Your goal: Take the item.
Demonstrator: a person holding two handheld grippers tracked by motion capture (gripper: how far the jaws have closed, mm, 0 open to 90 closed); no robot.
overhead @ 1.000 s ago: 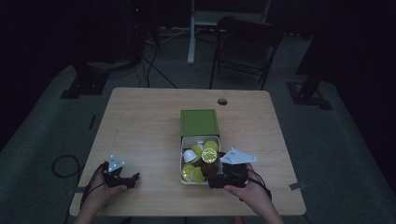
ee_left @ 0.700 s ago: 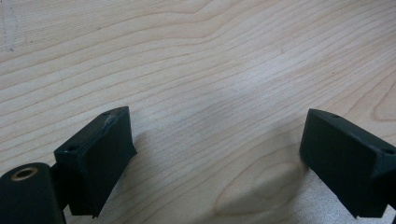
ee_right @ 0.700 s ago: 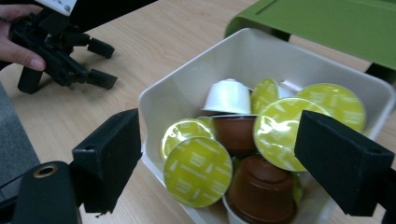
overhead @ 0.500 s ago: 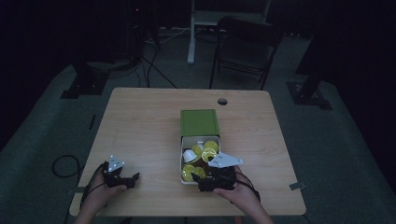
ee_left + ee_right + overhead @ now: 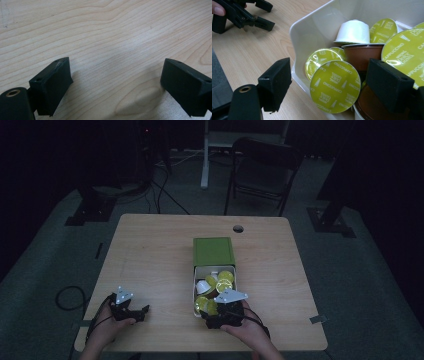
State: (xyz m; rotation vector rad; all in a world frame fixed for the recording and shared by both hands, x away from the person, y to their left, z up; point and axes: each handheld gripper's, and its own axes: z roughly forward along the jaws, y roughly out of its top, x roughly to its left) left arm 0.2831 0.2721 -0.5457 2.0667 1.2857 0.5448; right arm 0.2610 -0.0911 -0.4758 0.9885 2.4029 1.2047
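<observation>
Green-lidded capsules [image 5: 335,86]: six-odd in one tray [image 5: 312,27]; right tongs [image 5: 332,82] closing, ungripped; left tongs [image 5: 116,82] released.

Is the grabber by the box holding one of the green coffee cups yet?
No. The right gripper holds nothing: its jaws straddle the tray's near wall and a green-lidded capsule, pressing neither. The left gripper is empty too.

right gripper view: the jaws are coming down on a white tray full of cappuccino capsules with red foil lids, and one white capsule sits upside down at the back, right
Not quite: the foil lids are yellow-green, not red. The right gripper view shows the capsule lids printed "cappuccino" in yellow-green, in the white tray, with the white capsule upside down at the back and the right gripper over the near rim.
</observation>
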